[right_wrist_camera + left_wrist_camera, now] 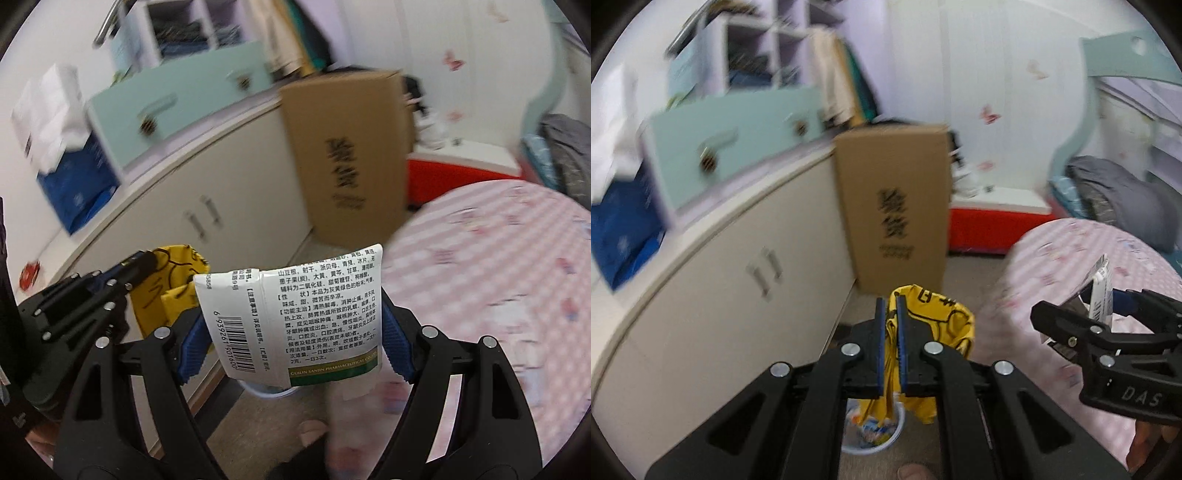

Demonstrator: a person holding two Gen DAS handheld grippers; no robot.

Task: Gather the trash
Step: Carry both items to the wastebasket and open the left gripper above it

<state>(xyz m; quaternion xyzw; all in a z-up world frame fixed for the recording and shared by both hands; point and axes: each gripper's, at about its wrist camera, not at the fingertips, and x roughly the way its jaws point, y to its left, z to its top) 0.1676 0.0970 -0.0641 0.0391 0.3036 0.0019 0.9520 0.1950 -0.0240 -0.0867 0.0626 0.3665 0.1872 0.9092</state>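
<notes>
My left gripper (pixel 891 306) is shut on the rim of a yellow plastic bag (pixel 934 325) and holds its mouth up above a white bin (pixel 882 439) with wrappers in it. My right gripper (pixel 291 332) is shut on a flattened white medicine box (pixel 295 317) with black print and a barcode, held upright in the air over the bin. In the left wrist view the right gripper (pixel 1104 314) is at the right with the box (pixel 1102 291) in it, beside the bag. In the right wrist view the left gripper (pixel 140 264) and bag (pixel 166 288) are at the left.
A bed with a pink patterned sheet (pixel 1089 266) is at the right. A cream cabinet (pixel 720 295) runs along the left, with a mint drawer unit (pixel 738 144) on top. A tall cardboard box (pixel 897 206) stands ahead on the floor. A bare foot (pixel 312 430) is below.
</notes>
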